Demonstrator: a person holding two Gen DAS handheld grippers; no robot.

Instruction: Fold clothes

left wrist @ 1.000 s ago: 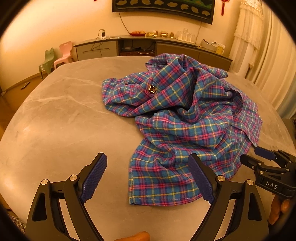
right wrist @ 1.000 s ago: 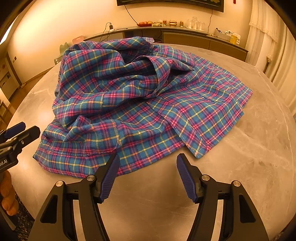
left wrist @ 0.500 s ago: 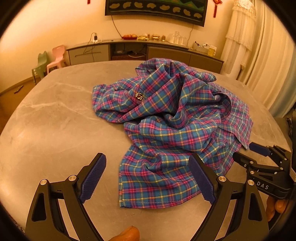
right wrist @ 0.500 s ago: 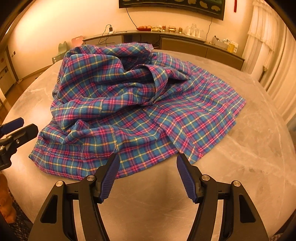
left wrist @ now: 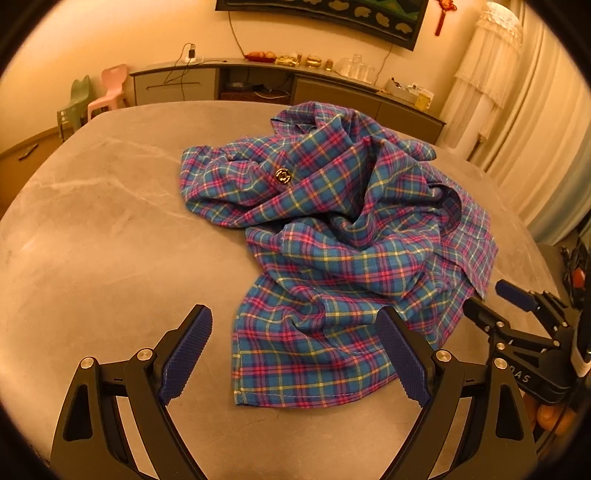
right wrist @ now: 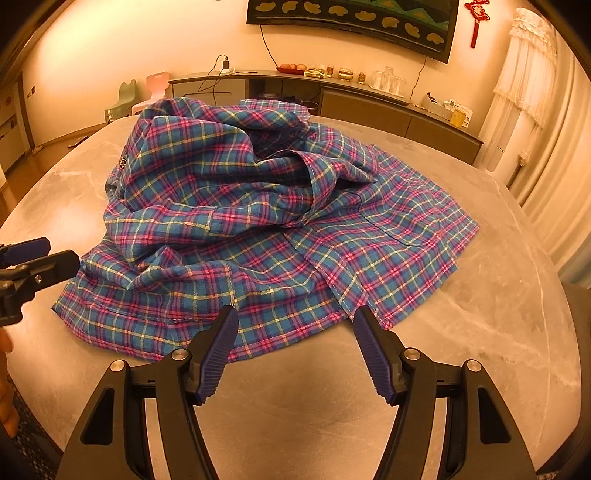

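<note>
The left gripper (left wrist: 295, 354) hangs with fingers spread apart over the near hem of the crumpled plaid shirt (left wrist: 343, 236), which lies on the grey table (left wrist: 92, 240). From the right wrist, the right gripper (right wrist: 295, 350) is likewise spread wide, empty, at the shirt's near edge, with the left gripper at the shirt's left.

Setting: home living/dining room. Grey marble surface (left wrist: 92, 240); far wall has a long low sideboard (right wrist: 362, 107) carrying fruit and glasses (right wrist: 386, 79); small plastic chairs (left wrist: 107, 92) far left; curtains (right wrist: 554, 147) right; red knot ornament (right wrist: 476, 18).
</note>
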